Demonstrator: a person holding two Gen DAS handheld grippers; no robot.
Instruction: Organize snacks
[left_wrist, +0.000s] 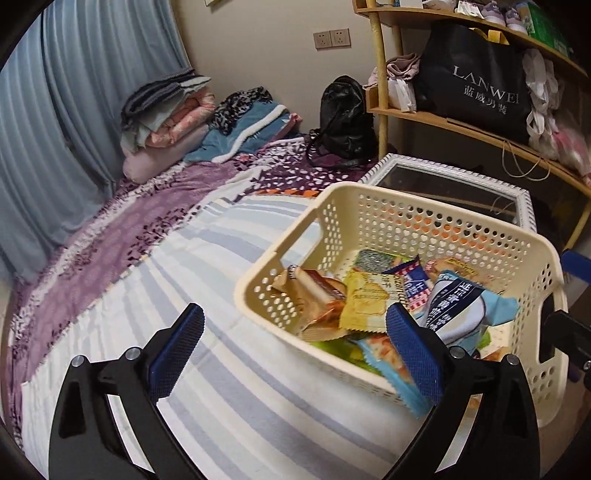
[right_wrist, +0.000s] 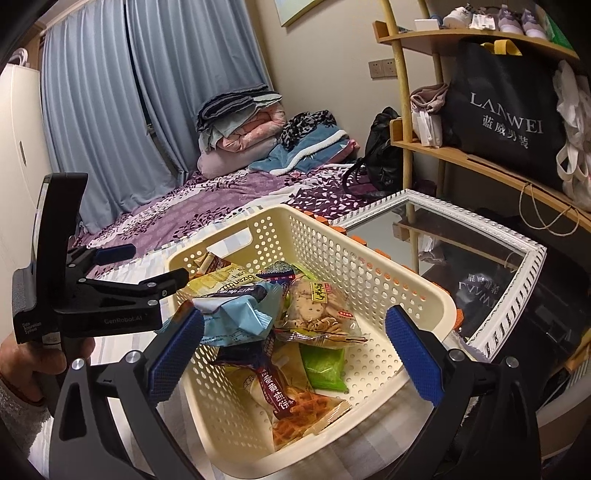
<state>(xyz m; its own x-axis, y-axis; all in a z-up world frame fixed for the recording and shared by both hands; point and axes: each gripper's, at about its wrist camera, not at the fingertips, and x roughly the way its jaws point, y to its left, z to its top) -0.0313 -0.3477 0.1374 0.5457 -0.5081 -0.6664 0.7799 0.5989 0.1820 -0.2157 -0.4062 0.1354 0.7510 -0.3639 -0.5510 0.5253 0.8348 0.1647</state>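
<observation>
A cream perforated basket (left_wrist: 424, 218) (right_wrist: 369, 266) stands on the bed and holds several snack packets, among them a yellow packet (left_wrist: 365, 299), a light blue packet (left_wrist: 465, 306) (right_wrist: 236, 314) and a clear bag of biscuits (right_wrist: 317, 306). My left gripper (left_wrist: 295, 354) is open and empty over the basket's left front rim; it also shows in the right wrist view (right_wrist: 147, 266) at the basket's left side. My right gripper (right_wrist: 295, 354) is open and empty above the basket's near part.
The bed has a striped sheet (left_wrist: 207, 295) and a purple cover (left_wrist: 147, 221). Folded bedding (left_wrist: 170, 114) and a black bag (left_wrist: 343, 118) lie at its far end. A white-framed mirror (right_wrist: 480, 266) lies right of the basket. Wooden shelves (right_wrist: 491, 162) stand beyond.
</observation>
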